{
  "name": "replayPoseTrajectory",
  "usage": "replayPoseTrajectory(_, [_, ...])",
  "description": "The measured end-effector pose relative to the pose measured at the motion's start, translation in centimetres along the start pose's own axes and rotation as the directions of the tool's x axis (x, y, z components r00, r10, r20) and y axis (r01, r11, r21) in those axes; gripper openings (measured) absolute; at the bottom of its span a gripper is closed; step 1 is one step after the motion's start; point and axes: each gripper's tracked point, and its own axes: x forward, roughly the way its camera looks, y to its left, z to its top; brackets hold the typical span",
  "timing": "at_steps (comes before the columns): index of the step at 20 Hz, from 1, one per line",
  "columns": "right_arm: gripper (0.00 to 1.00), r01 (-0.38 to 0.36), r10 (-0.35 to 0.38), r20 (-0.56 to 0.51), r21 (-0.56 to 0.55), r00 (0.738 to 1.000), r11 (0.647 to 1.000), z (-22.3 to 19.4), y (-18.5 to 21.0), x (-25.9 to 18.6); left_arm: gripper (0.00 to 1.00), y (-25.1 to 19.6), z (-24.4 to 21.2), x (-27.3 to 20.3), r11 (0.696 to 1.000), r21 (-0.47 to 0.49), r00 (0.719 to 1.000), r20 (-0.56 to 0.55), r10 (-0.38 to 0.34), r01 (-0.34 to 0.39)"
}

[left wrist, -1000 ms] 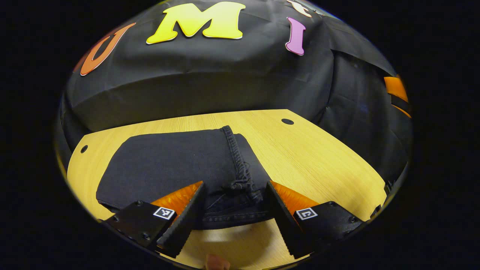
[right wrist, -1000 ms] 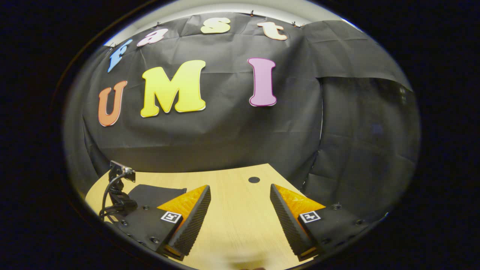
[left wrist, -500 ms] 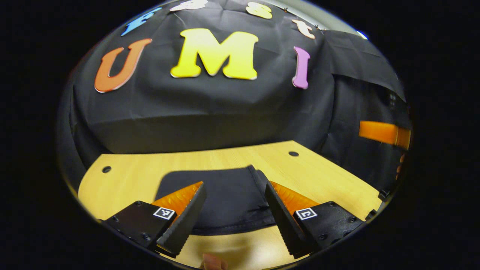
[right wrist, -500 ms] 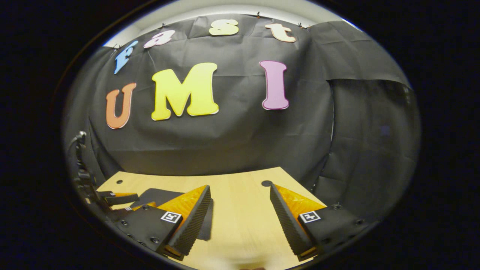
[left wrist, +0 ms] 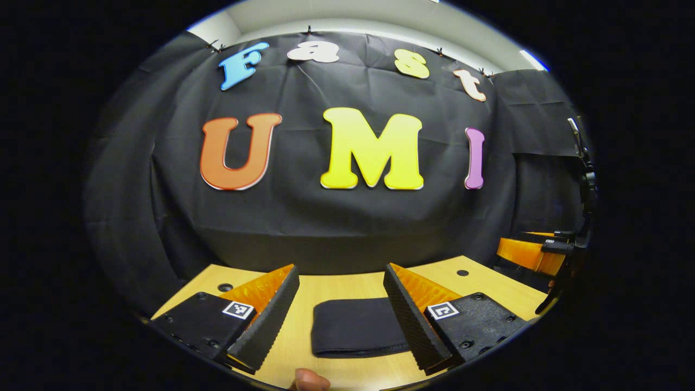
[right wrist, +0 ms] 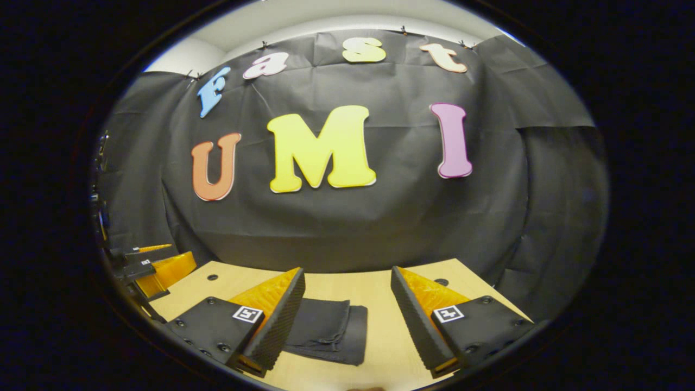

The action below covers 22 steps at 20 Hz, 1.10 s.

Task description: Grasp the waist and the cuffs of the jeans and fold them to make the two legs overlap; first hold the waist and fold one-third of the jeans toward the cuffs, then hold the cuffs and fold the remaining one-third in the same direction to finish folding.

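Observation:
The dark jeans (left wrist: 355,327) lie folded into a compact flat bundle on the wooden table (left wrist: 336,285). In the left gripper view my left gripper (left wrist: 339,326) is open, raised above and behind the bundle, touching nothing. In the right gripper view the jeans (right wrist: 328,328) sit between and beyond my right gripper (right wrist: 347,331), which is open and holds nothing. The right gripper (left wrist: 535,252) shows at the right edge of the left gripper view. The left gripper (right wrist: 155,269) shows at the left edge of the right gripper view.
The table has small round holes (left wrist: 462,272) near its far corners, one also at the left (left wrist: 225,287). Black cloth walls (right wrist: 347,228) close in the back and sides. A fingertip (left wrist: 309,380) shows at the bottom of the left gripper view.
Both grippers have pulled back and up from the jeans, which now look smaller and farther off. The left gripper no longer straddles the waist end. The folded bundle has stayed put.

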Motion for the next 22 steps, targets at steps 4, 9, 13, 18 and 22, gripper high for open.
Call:
replayPoseTrajectory(4, [0.98, -0.049, 0.049, 0.005, -0.010, 0.999, 0.999, -0.1, 2.4, -0.7, 0.99, 0.7, 0.6, -1.8, 0.999, -0.024, 0.999, 0.006, 0.032, -0.032])
replayPoseTrajectory(9, [0.96, -0.062, 0.063, 0.009, -0.029, 0.998, 0.998, -0.1, 2.9, -1.4, 1.00, 0.7, -0.5, -3.1, 0.999, -0.023, 1.000, -0.007, 0.028, -0.028])
replayPoseTrajectory(13, [0.97, -0.062, 0.062, 0.013, -0.023, 0.998, 0.998, 0.0, 3.1, -2.2, 1.00, 1.2, -0.3, -3.2, 0.998, -0.049, 0.999, 0.001, 0.038, -0.038])
replayPoseTrajectory(18, [0.98, -0.066, 0.066, 0.008, -0.026, 0.998, 0.997, -0.3, 3.1, -2.8, 1.00, 1.5, -0.1, -4.0, 0.997, -0.055, 0.999, 0.005, 0.047, -0.047])
replayPoseTrajectory(22, [0.97, -0.082, 0.082, 0.003, -0.026, 0.997, 0.996, -0.2, 3.7, -2.6, 1.00, 1.3, -0.3, -4.5, 0.998, -0.047, 0.999, -0.001, 0.047, -0.047])
